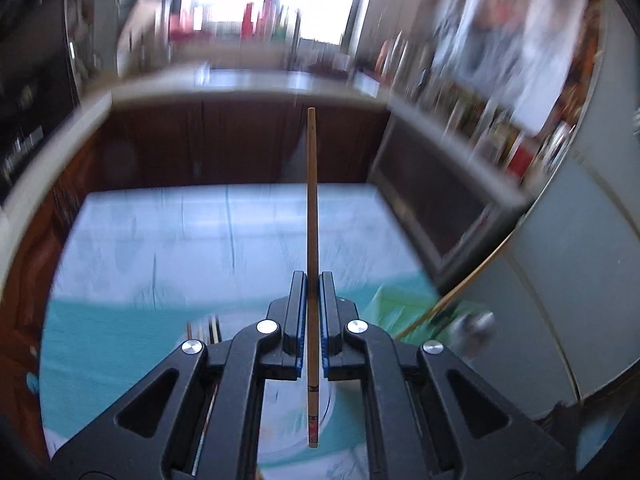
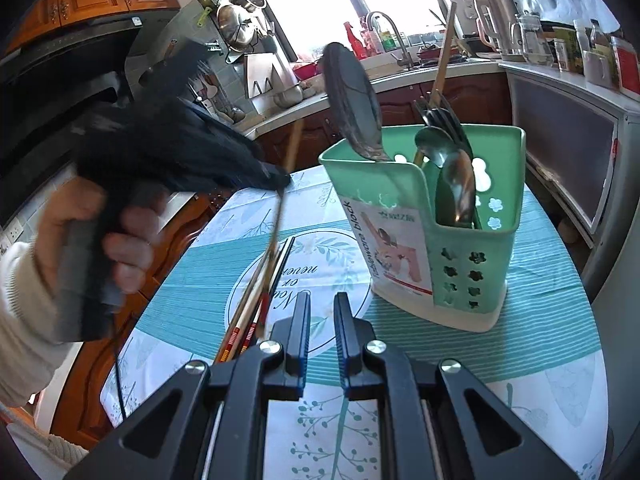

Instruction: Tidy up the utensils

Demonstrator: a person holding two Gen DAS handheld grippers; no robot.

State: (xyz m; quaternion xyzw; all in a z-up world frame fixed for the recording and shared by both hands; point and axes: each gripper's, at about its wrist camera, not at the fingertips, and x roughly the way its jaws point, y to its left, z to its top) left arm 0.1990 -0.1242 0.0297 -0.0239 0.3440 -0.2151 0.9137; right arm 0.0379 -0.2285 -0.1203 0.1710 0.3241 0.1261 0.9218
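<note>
My left gripper (image 1: 311, 280) is shut on a wooden chopstick (image 1: 311, 200), which stands nearly upright between the pads above the table. In the right wrist view the left gripper (image 2: 280, 180) shows blurred at the left, with the chopstick (image 2: 286, 196) slanting through it. Several more chopsticks (image 2: 260, 300) lie on the tablecloth below it. A green utensil holder (image 2: 460, 248) stands on the table at the right, holding spoons (image 2: 452, 184), a ladle (image 2: 352, 100) and a chopstick. My right gripper (image 2: 321, 300) is open and empty, low over the table in front of the holder.
The table (image 2: 420, 360) has a teal and white cloth. Kitchen counters, a sink and dark wood cabinets (image 1: 224, 140) ring it. A metal cabinet (image 2: 560, 152) stands to the right. A hand (image 2: 80, 240) holds the left gripper.
</note>
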